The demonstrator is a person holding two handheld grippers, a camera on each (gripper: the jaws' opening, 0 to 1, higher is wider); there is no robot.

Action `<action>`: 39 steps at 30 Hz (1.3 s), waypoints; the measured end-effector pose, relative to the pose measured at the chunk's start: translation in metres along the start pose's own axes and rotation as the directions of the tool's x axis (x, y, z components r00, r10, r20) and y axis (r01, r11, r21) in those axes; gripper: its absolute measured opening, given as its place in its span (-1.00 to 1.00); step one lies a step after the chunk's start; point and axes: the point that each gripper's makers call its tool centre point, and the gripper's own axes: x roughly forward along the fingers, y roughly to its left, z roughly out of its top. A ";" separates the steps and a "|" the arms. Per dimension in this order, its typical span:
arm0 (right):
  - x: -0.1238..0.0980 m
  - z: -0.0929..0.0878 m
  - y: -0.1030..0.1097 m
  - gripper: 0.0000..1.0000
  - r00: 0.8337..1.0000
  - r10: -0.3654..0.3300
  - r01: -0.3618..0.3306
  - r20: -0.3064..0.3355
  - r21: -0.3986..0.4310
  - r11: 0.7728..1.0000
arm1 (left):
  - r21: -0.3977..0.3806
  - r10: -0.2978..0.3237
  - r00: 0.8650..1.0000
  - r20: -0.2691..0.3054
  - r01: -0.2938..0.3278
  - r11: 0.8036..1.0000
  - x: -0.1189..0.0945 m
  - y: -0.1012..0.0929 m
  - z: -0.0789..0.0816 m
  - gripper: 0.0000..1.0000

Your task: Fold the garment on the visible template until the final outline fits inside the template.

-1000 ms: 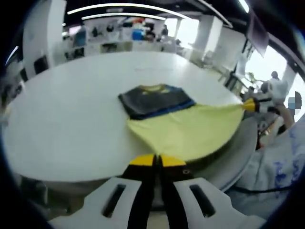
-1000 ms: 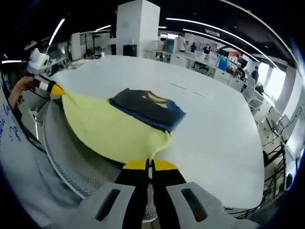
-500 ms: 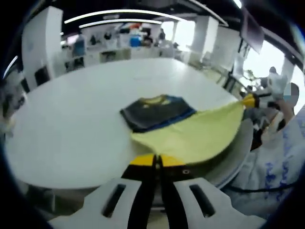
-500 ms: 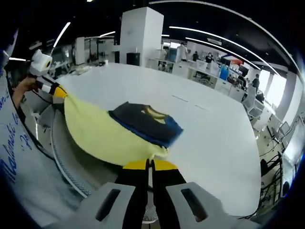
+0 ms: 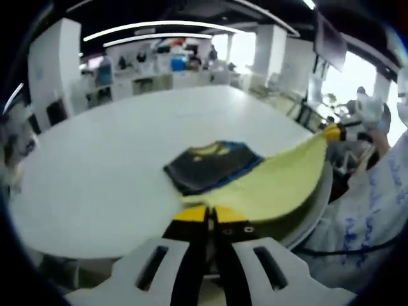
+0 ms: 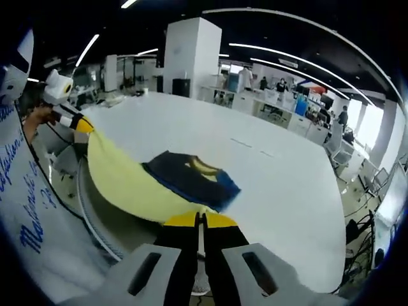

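Both pairs of fingers were pressed together on the near hem of the garment (image 5: 255, 185): the left gripper (image 5: 210, 213) pinched one corner of the yellow cloth, the right gripper (image 6: 201, 220) the other, with no gap showing between either pair. The yellow lower half hung stretched between them, lifted off the worktop (image 5: 95, 166), while the dark upper part with blue trim and yellow collar lay flat further in.

In my judgement, the main risk was dragging: a pull toward the edge could slide the resting dark part out of place, and uneven tension between the two corners could skew the fold.

No template outline could be made out on the white, round-edged worktop. Around it was an open office with ceiling light strips, a white pillar (image 6: 188, 48) and distant desks.
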 end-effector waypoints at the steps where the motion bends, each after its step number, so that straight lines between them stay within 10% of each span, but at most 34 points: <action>1: 0.000 0.001 -0.002 -0.96 1.000 -0.004 0.004 0.000 -0.005 1.000 | 0.003 0.004 1.000 0.002 -0.004 1.000 -0.001 0.000 0.001 -1.00; 39: 0.026 -0.013 -0.024 -0.96 0.999 -0.005 0.006 -0.038 0.018 1.000 | -0.063 0.034 0.998 -0.045 -0.037 0.997 0.023 0.021 -0.012 -1.00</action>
